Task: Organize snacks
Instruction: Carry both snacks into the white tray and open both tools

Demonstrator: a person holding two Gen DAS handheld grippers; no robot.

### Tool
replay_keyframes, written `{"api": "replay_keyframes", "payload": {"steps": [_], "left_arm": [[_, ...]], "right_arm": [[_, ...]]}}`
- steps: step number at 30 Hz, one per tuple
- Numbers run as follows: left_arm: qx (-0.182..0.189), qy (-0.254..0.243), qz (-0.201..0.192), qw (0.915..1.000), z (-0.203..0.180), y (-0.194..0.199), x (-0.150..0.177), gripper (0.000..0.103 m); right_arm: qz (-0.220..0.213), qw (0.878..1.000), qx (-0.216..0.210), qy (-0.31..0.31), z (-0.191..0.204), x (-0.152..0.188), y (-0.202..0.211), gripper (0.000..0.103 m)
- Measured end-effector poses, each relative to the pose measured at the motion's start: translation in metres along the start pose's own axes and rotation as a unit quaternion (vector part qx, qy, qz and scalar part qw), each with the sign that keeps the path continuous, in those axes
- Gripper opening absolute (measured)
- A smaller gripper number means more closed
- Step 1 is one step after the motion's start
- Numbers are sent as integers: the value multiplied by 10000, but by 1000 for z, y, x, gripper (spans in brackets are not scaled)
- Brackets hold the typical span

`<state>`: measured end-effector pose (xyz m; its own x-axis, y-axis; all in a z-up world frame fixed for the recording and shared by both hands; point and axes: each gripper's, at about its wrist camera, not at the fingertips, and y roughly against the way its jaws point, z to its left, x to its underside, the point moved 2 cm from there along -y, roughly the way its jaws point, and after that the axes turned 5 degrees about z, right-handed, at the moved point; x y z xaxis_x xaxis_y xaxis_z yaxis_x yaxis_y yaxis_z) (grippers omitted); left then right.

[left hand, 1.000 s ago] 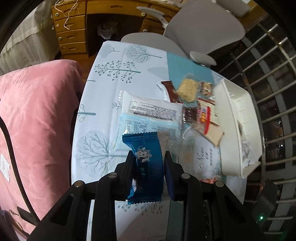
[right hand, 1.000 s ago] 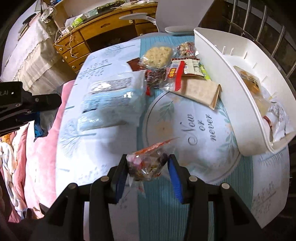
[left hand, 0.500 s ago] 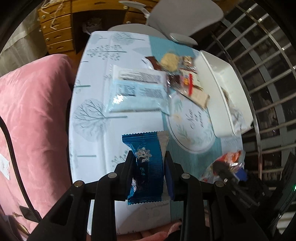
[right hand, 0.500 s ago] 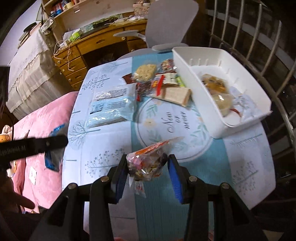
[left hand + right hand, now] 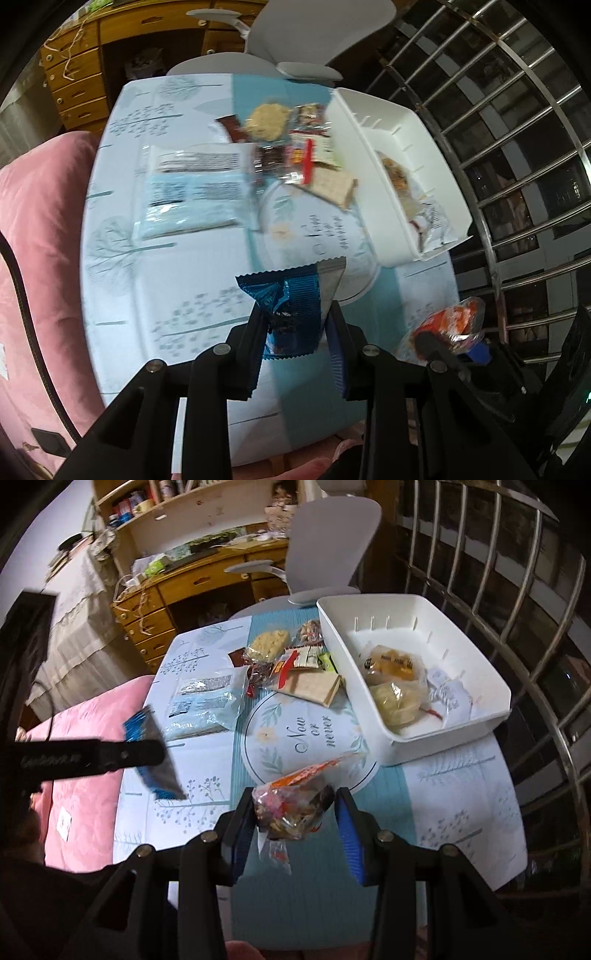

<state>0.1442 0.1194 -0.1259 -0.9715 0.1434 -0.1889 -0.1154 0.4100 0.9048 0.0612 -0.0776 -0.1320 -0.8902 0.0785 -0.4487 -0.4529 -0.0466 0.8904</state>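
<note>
While both thin, crinkly, near-weightless packets hang above the counter point(image 5: 461, 797), the left gripper point(image 5: 295, 325) pinches the blue wrapper point(image 5: 291, 302) mid-body and the right gripper point(image 5: 295, 812) clamps the slippery orange pouch point(image 5: 295, 801), short of the white bin point(image 5: 376, 720).

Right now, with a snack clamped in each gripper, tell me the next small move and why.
Probably carry the right gripper forward over the white bin and release its clear orange-topped snack bag there. Both grippers hold packets above the table, the bin already holds several wrapped snacks, and it sits on the right gripper's side. The left gripper with its blue packet can follow.
</note>
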Motion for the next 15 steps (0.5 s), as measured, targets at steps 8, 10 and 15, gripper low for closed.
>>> {"api": "replay_keyframes", "payload": {"steps": [8, 10, 15], "left_arm": [[40, 111, -251, 9996, -68, -18, -12, 29], [82, 124, -343, 9993, -85, -23, -15, 29], [99, 204, -496, 9985, -126, -42, -24, 29]], "right_arm": [[-98, 9992, -271, 270, -68, -16, 5, 43], [-125, 9987, -339, 353, -86, -22, 6, 43], [-187, 9966, -437, 680, -129, -36, 3, 43]]}}
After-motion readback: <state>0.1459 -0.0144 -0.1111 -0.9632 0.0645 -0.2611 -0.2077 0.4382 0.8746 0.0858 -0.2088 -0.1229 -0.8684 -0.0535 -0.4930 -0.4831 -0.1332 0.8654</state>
